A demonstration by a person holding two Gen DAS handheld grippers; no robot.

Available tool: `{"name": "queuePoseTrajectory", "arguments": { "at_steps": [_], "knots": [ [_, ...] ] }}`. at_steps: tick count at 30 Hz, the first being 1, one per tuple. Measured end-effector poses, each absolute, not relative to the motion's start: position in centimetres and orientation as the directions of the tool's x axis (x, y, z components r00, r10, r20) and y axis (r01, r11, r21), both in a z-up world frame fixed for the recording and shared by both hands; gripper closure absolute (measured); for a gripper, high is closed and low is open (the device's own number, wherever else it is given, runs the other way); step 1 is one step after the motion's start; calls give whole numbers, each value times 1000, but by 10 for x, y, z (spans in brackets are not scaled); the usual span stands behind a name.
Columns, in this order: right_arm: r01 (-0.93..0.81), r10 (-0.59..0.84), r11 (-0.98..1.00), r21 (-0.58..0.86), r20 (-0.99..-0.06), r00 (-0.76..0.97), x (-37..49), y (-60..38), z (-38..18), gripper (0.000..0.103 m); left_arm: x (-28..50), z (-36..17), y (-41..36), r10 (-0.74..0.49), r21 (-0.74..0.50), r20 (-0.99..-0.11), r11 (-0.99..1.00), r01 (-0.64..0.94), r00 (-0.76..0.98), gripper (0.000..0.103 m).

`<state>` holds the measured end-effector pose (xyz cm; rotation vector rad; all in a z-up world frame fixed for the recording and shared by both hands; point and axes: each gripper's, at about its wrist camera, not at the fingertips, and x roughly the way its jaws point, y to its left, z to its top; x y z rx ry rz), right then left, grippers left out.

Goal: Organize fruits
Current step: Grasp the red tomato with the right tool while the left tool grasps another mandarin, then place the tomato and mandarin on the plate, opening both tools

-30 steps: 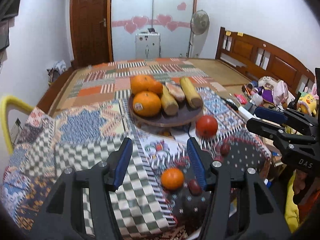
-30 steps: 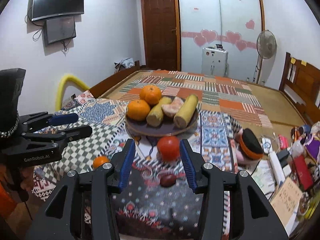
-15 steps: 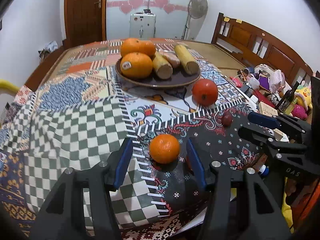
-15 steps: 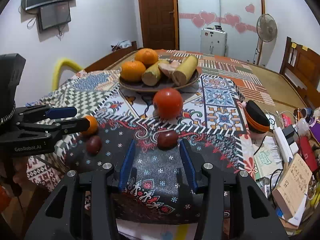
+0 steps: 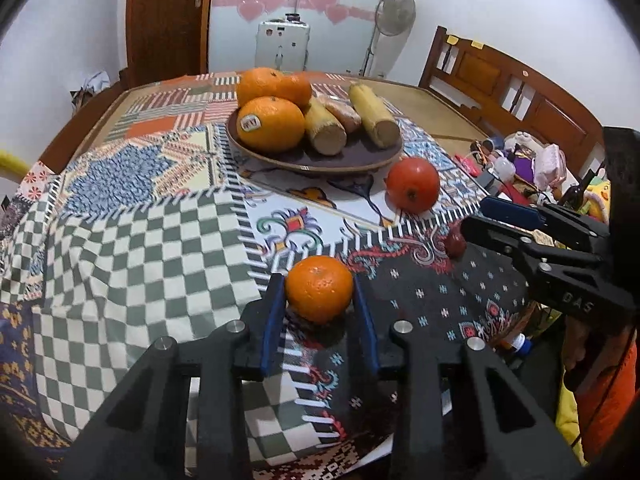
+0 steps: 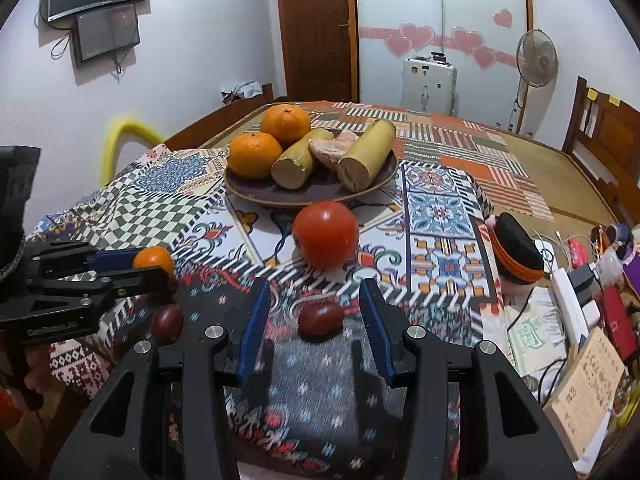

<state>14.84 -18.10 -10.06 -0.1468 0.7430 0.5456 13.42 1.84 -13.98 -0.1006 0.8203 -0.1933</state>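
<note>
A patchwork cloth (image 5: 132, 208) is spread over the table, and a dark plate (image 5: 360, 158) is set near its middle. On the plate two oranges (image 5: 270, 128), two cut yellow stalks (image 5: 326, 128) and a pinkish piece are already gathered, so the task can be judged partly done. Four fruits are left on the cloth: a tomato (image 6: 325, 234) just in front of the plate, a mandarin (image 5: 319, 288), and two small dark red fruits.

The mandarin is bracketed by the left gripper (image 5: 319, 298), whose jaws are closing on it; the blue pads are seen at its sides, though firm contact cannot be confirmed. The right gripper (image 6: 312, 320) is held with its jaws parted, and one dark fruit (image 6: 320, 318) lies between them, untouched and clear of both pads.

The second dark fruit (image 6: 167, 322) is shown fully only by the right wrist view, just beside the left gripper's tip; it is not seen in the left view. A wall screen and a black-and-orange cap at the table edge are also given by the right view alone. The label on the front orange is shown only by the left view.
</note>
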Motion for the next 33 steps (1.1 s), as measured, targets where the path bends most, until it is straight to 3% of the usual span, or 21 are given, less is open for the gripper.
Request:
{"name": "queuePoseTrajectory", "arguments": {
  "at_steps": [5, 7, 9, 21, 23, 24, 33],
  "knots": [
    [-538, 432, 839, 74, -693, 578, 167, -173, -101, 60, 141, -129, 28, -183, -143, -697, 983, 116, 694, 69],
    [-540, 435, 838, 80, -696, 572, 172, -170, -102, 50, 143, -126, 31, -180, -141, -689, 983, 114, 702, 69],
    [-541, 430, 838, 69, -695, 576, 175, -168, -102, 47, 146, -124, 35, -174, -135, -683, 985, 111, 710, 69],
    [-549, 385, 835, 26, -740, 552, 198, -153, -113, 48, 167, -125, 38, -171, -124, -672, 985, 118, 721, 69],
    [-551, 398, 833, 46, -741, 540, 201, -154, -114, 50, 169, -126, 37, -170, -122, -672, 985, 118, 721, 69],
    [-553, 401, 832, 49, -742, 537, 201, -154, -115, 57, 170, -126, 37, -170, -122, -673, 985, 118, 720, 69],
    [-554, 423, 830, 68, -724, 545, 194, -156, -109, 58, 176, -123, 35, -166, -118, -670, 986, 118, 724, 69]
  ]
}}
